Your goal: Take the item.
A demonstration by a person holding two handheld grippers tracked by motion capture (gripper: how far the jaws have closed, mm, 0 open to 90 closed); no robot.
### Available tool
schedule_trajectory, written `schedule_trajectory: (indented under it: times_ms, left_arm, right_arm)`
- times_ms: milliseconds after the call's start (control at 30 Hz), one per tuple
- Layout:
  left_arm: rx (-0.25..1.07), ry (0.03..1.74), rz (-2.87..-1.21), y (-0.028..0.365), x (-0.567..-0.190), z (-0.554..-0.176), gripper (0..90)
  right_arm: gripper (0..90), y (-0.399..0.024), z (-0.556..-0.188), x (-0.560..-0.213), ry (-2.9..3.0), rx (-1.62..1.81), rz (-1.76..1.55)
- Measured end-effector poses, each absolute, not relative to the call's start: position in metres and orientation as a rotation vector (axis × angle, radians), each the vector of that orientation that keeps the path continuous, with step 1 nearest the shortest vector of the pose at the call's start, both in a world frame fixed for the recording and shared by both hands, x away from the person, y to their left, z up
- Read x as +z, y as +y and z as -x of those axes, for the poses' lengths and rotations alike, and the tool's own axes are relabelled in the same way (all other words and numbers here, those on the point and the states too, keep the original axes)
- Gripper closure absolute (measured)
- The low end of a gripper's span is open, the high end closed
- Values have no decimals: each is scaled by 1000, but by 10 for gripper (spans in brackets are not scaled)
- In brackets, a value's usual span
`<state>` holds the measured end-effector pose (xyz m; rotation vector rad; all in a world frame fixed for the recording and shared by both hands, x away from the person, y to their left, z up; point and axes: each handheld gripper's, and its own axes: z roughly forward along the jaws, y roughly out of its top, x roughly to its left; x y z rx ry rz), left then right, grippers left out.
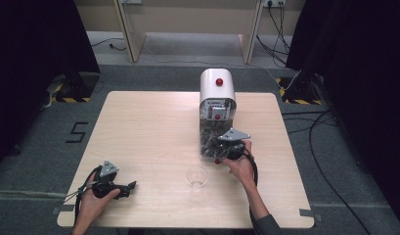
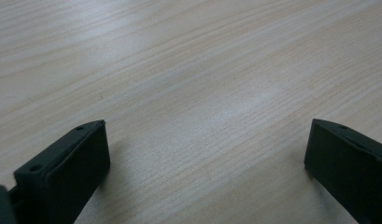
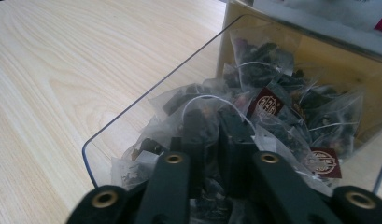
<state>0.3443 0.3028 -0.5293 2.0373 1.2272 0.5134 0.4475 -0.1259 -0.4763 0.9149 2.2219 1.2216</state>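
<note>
Black right tool (image 3: pixel 211 135) jaws nearly closed — amid tea bags (image 3: pixel 272 112)

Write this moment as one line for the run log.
right gripper: jaws nearly closed among tea bags in dispenser tray | left gripper: open over table | cup: empty

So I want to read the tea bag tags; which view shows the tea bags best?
The right gripper view: tea bags lie close, strings and red tags plain. The high view gives a dark mass in the dispenser. The left gripper view faces bare table.
</note>
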Motion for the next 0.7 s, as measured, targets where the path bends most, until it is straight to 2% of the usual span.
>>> schedule_trajectory:
  times_ms: [133,167,700]
  left_arm:
    - [513,1227,-2037,303,-529,-344,0]
    - [513,1227,-2037,303,-529,-344,0]
    - [513,1227,-2037,303,-529,-344,0]
  right_arm:
    - [850,-127,-446,-475,2213,1234,-895]
    - [886,-127,-446,-473,2210,1239,-888]
    - [893,-141,-434,-448,2121,1298,-840]
